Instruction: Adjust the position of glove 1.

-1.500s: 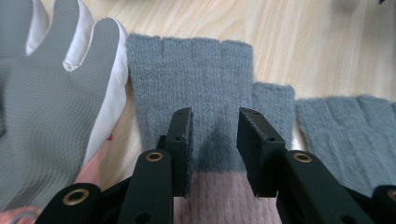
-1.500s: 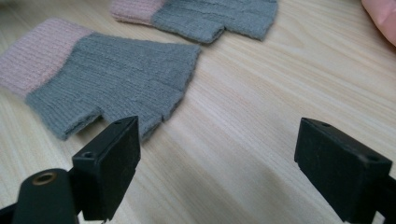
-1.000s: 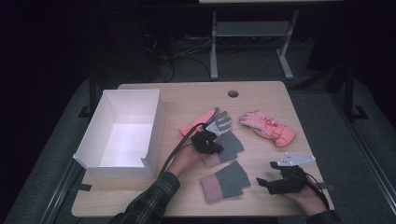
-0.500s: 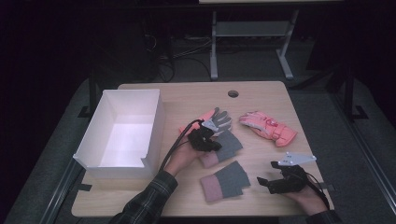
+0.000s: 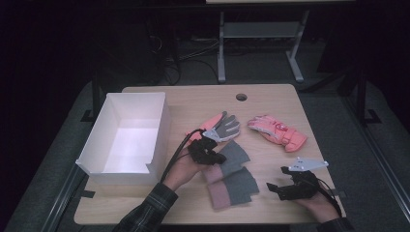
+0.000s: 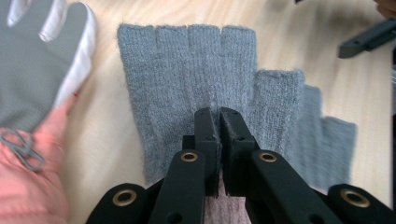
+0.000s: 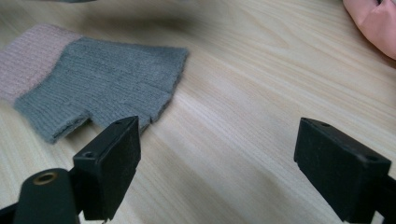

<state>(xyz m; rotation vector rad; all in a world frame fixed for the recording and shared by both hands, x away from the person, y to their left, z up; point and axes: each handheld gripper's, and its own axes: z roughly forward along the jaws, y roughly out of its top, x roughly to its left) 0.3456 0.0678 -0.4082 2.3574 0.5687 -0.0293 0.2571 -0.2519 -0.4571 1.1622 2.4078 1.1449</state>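
Left gripper point(image 6: 219, 116) has slid onto the grey glove point(image 6: 187, 84) and looks pinched on its knit. Right gripper point(image 7: 217, 154) sits wide apart, so the box point(image 5: 96, 159) drop is probably next.

No readable text, label or number anywhere — not on gloves, box or table.

Both tools are black with brass-ringed screw holes; the right tool point(image 5: 285, 188) wears a grey three-cornered plate; the left sleeve point(image 5: 150, 212) is plaid.

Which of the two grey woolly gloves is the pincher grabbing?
The upper grey fingerless glove, the one lying next to the pink-and-grey glove. The left gripper has pinched its middle. The other grey glove lies untouched.
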